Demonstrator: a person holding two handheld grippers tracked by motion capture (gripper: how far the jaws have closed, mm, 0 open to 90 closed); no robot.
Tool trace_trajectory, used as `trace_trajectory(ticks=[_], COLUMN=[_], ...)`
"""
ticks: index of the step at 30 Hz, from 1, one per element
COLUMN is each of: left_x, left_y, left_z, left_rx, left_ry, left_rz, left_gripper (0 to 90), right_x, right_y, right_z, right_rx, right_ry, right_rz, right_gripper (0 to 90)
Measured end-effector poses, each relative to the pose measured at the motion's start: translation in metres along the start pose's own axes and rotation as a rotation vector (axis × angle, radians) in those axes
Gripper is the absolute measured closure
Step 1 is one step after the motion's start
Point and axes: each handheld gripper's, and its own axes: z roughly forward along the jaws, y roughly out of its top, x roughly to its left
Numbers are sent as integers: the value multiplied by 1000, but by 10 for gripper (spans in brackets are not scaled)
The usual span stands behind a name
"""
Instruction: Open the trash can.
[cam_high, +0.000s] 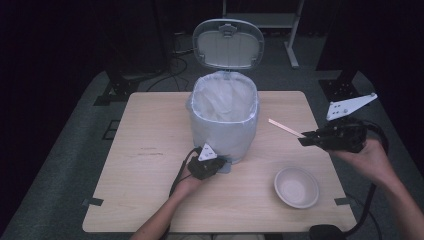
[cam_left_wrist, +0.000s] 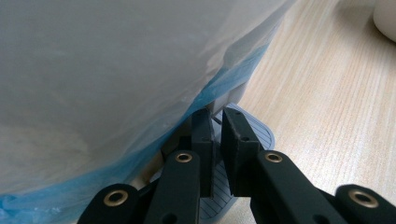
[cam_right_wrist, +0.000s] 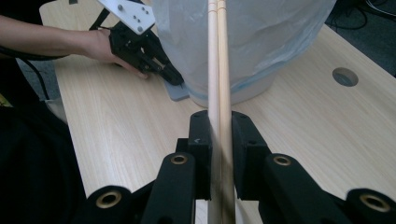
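Observation:
A pale pedal bin lined with a translucent bag stands mid-table, its lid tipped up and open. At the bin's front base my left gripper rests shut, tips down on the grey ribbed pedal. The left gripper view has those jaws almost together, right under the bag's blue hem. Off to the right, above the table, my right gripper is shut on a pair of wooden chopsticks that point toward the bin. In the right gripper view the chopsticks run straight up from between the jaws.
A round off-white bowl sits on the wooden table near the front right. A cable hole lies in the tabletop beside the bin. Dark floor and stand legs surround the table.

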Motion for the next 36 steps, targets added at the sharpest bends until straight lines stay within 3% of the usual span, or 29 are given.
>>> trace_trajectory(ticks=[36], left_x=[0], left_y=[0], left_z=[0], left_rx=[-1], left_ry=[2], left_rz=[-1], left_gripper=[837], right_x=[-5], right_y=[71], right_z=[-15], right_rx=[2], right_ry=[-4], right_rz=[-49], right_gripper=[792])
